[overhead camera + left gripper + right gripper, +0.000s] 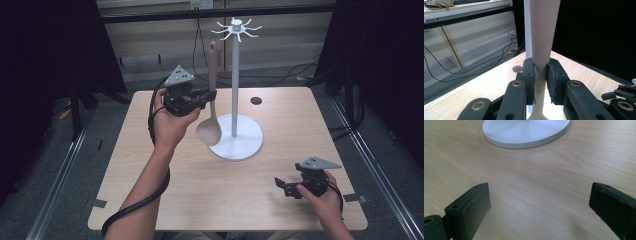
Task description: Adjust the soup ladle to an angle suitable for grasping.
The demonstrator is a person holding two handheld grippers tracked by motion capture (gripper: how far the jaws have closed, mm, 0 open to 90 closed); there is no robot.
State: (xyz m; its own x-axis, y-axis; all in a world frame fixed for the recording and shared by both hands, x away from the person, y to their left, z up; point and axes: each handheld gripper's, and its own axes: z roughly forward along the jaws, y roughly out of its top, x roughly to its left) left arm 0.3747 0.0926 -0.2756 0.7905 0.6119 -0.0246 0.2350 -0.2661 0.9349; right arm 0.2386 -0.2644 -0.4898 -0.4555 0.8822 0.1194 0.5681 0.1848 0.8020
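A beige spoon (212, 100) hangs upright in the air, bowl down, just left of the white stand's pole (235, 80). My left gripper (206, 96) is shut on its handle about halfway up; in the left gripper view the handle (541, 37) is pinched between the two black pads (528, 75). The spoon's bowl hovers over the left edge of the stand's round base (240, 142). The stand's hooked top (236, 29) is above the spoon's tip. My right gripper (284, 187) rests open near the table's front right, with bare wood between its fingertips (469, 207).
The light wooden table (165, 190) has a small dark round hole (256, 100) behind the stand. Black cables trail on the floor beyond the far edge. The stand's base (524, 132) lies ahead of the right gripper.
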